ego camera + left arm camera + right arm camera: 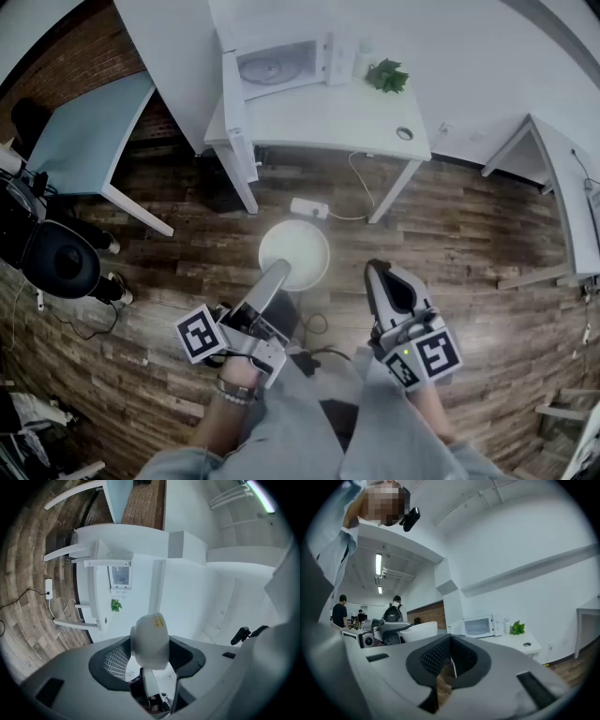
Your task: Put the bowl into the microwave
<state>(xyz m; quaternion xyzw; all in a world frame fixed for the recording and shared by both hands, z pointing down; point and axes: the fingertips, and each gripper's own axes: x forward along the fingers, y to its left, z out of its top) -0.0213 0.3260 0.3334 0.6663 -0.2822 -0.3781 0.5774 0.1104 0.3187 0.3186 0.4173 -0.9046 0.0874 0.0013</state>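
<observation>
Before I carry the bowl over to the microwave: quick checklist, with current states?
1. Bowl gripped: ok. The left gripper is clamped on the rim of the bowl, which is held clear of the floor.
2. Right gripper free: ok. Its jaws are together with nothing between them.
3. Microwave door open: ok. It looks swung aside in the head view.
4. Cavity free: ok. The turntable looks bare.
5. Opening unobstructed: ok. The plant stands to one side of the microwave on the table.
6. Footing: not ok. A power strip and its cable lie on the floor ahead.
</observation>
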